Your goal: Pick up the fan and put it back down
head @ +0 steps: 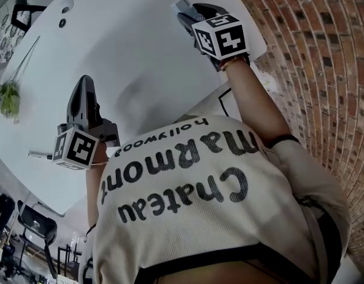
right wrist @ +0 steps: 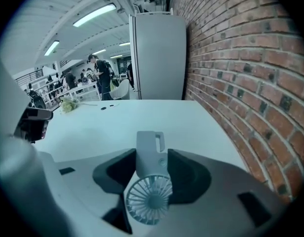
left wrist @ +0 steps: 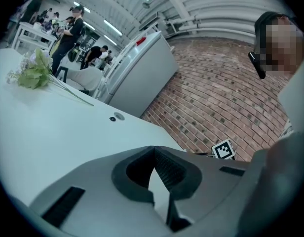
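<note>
Fan point(right wrist: 148, 194), a small white handheld one, is clamped by its flat body between the fingers of the right gripper point(right wrist: 149, 157), at the far right of the table point(right wrist: 117, 122) beside the brick wall point(right wrist: 241, 58). It looks like light, rigid plastic with a delicate grille, so the body is the safer hold. The left gripper point(left wrist: 154, 151) has its fingers closed on nothing.
</note>
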`<state>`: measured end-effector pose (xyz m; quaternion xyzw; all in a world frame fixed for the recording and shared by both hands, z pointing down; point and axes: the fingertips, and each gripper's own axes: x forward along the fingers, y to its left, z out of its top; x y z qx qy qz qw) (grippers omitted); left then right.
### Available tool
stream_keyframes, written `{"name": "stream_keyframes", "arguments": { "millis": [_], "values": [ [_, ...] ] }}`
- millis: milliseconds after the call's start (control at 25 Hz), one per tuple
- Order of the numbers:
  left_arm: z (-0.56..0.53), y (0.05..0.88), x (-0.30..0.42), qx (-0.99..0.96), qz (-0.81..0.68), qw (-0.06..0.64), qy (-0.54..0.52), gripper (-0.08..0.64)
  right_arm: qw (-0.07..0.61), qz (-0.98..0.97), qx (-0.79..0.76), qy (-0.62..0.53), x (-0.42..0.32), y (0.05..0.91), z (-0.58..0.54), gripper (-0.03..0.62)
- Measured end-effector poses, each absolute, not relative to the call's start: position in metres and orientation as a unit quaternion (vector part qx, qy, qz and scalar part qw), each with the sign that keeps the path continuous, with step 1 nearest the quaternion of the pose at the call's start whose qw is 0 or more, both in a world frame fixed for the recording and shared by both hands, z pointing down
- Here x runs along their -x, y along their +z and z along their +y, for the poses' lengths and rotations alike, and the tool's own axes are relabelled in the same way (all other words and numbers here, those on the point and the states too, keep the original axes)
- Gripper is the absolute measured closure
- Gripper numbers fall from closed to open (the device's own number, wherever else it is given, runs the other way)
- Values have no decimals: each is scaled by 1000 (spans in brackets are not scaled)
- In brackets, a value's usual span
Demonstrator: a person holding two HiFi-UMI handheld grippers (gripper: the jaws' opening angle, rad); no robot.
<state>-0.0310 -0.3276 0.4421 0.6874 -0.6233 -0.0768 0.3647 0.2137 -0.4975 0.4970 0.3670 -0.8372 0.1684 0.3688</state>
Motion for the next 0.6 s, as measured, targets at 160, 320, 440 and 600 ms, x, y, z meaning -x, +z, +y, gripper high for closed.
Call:
{"name": "stream_keyframes", "arguments": {
  "millis": [160,320,440,600],
  "values": [
    [-330,446,34,-682,-626,370,-77,560,383,-835,-362,159,-208,503,-506,390],
    [-325,443,41,-670,-640,367,-86,560,403,-833,-348,151,-203,513,-508,390],
    [-320,441,43,-665,-646,364,-87,560,418,-833,-337,135,-199,515,-509,390],
    [-316,438,48,-655,-659,359,-90,560,426,-835,-324,127,-195,520,-509,390]
  ]
}}
